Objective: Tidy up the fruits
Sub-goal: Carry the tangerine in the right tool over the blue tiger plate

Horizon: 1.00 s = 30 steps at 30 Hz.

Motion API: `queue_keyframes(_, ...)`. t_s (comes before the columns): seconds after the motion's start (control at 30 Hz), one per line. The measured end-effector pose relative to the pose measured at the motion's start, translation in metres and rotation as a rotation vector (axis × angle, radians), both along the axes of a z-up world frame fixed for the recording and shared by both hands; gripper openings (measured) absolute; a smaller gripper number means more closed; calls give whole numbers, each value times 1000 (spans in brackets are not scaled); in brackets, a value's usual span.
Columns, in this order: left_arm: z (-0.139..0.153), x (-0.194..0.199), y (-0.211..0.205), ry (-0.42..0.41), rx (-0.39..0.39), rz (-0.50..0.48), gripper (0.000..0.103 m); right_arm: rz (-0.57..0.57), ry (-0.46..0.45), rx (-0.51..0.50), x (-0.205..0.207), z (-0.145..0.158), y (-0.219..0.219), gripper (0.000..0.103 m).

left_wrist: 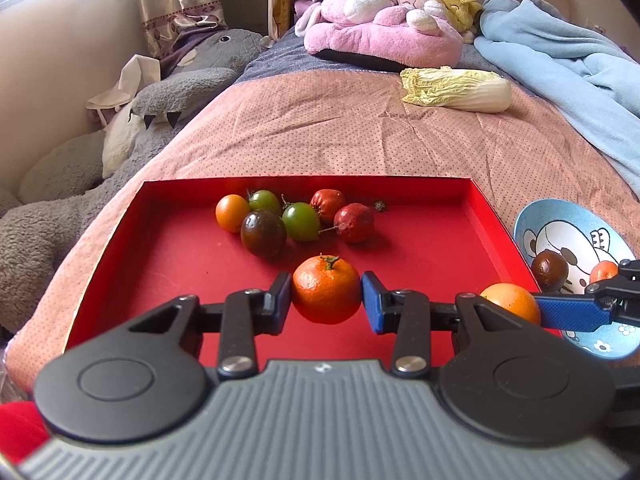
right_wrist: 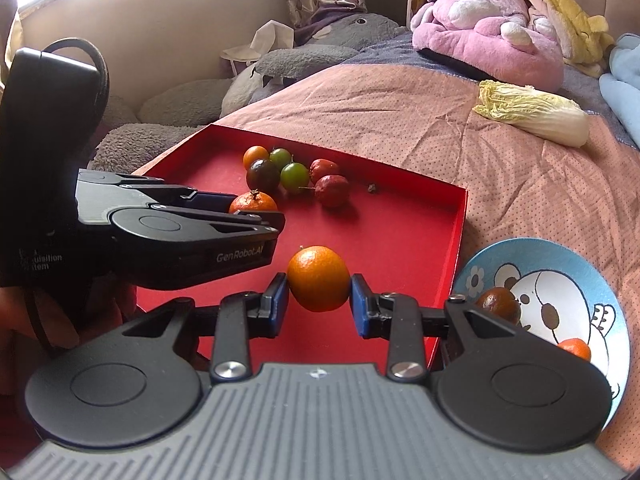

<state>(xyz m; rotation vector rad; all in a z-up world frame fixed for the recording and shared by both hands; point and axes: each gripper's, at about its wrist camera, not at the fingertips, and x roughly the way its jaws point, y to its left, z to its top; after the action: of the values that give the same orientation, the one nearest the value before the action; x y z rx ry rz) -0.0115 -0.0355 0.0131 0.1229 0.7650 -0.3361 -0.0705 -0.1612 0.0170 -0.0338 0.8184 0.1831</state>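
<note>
A red tray point(left_wrist: 440, 216) point(right_wrist: 400, 216) lies on the bed. My left gripper point(left_wrist: 326, 294) is shut on a stemmed tangerine point(left_wrist: 326, 290) over the tray's near part; that tangerine also shows in the right wrist view point(right_wrist: 253, 203). My right gripper point(right_wrist: 319, 294) is shut on a smooth orange point(right_wrist: 319, 278) near the tray's right edge; that orange also shows in the left wrist view point(left_wrist: 510, 302). Several small fruits point(left_wrist: 296, 216) point(right_wrist: 294, 176), orange, green, dark and red, cluster at the tray's far side. A blue cartoon bowl point(left_wrist: 576, 216) point(right_wrist: 560, 280) right of the tray holds a dark fruit point(right_wrist: 498, 305) and a small orange point(right_wrist: 576, 349).
A napa cabbage point(left_wrist: 456, 90) point(right_wrist: 532, 114) lies on the pink bedspread beyond the tray. Plush toys point(left_wrist: 380, 20) and a blue blanket point(left_wrist: 560, 52) lie at the back. A grey plush point(left_wrist: 120, 148) sits at the bed's left side.
</note>
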Motion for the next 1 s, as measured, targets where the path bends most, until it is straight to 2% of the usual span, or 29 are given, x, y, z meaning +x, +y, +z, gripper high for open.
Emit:
queue_keyframes(0.37,-2,0,-2,0,4,-2,41,-14,3,33,-7,-9,-6,38)
queue_keyframes(1.0,-6,1,-9,2,28,0,41,-36,-30,103,-17,-8,-21,38)
